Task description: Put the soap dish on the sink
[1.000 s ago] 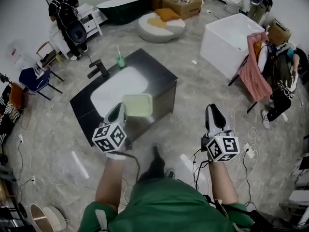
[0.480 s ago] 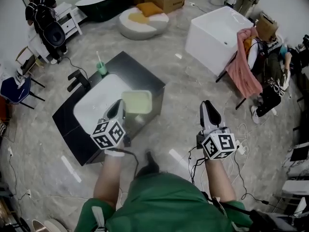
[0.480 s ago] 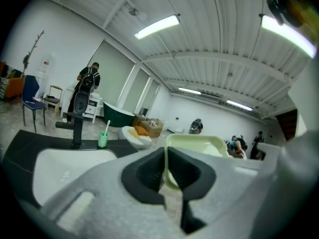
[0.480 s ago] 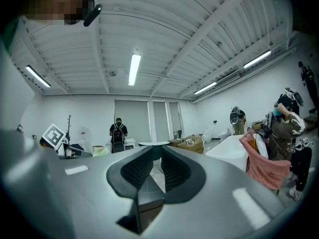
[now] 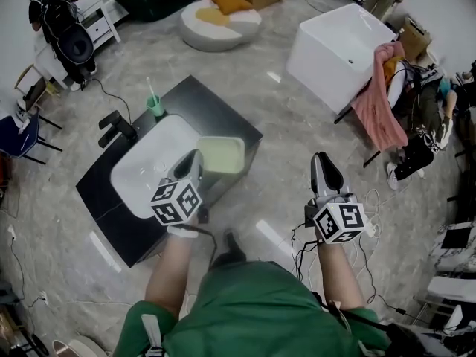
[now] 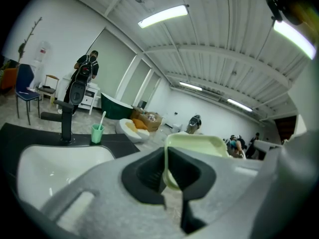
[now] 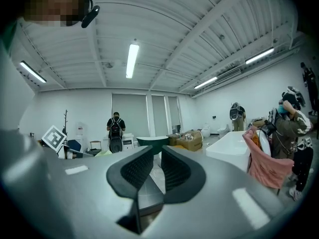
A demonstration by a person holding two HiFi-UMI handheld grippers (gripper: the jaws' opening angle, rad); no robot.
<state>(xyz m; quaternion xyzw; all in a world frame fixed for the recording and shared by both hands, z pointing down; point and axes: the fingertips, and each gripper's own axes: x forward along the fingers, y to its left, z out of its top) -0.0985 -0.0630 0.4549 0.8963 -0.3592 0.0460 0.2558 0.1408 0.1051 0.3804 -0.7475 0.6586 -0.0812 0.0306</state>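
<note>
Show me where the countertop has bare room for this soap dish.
Bare black countertop lies between the white basin, the green cup and the right-hand corner, just beyond the soap dish in the left claw. A narrower bare strip borders the basin's left end. The faucet and cup crowd the far rim.

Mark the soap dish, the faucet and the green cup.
soap dish (image 5: 222, 155): head view, middle of its tray.
faucet (image 5: 116, 124): head view, its black body.
green cup (image 5: 155, 108): head view, its side.
</note>
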